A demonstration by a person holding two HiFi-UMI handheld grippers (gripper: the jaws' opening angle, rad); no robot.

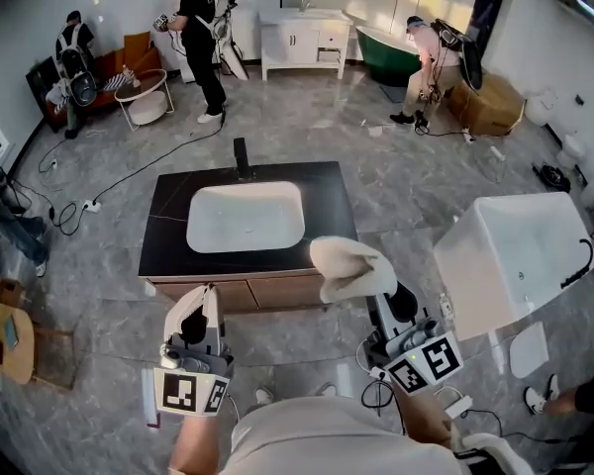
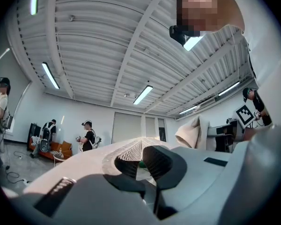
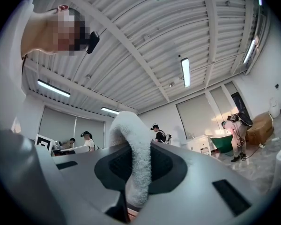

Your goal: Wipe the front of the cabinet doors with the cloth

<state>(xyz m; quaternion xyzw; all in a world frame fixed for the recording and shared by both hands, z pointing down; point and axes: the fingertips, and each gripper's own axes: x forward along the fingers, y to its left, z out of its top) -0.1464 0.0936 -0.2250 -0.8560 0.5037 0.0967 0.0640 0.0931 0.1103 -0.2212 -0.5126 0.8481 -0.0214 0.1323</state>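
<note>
Right gripper (image 1: 384, 303) pinches the cream cloth (image 1: 348, 268) by a fold — soft, light, floppy (probably best held deep); left gripper (image 1: 200, 305) has its jaws together, empty.

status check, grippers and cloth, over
Right gripper shut on cloth, held up. Left gripper shut, empty. Cabinet doors not yet touched; nothing seen blocking them.
</note>
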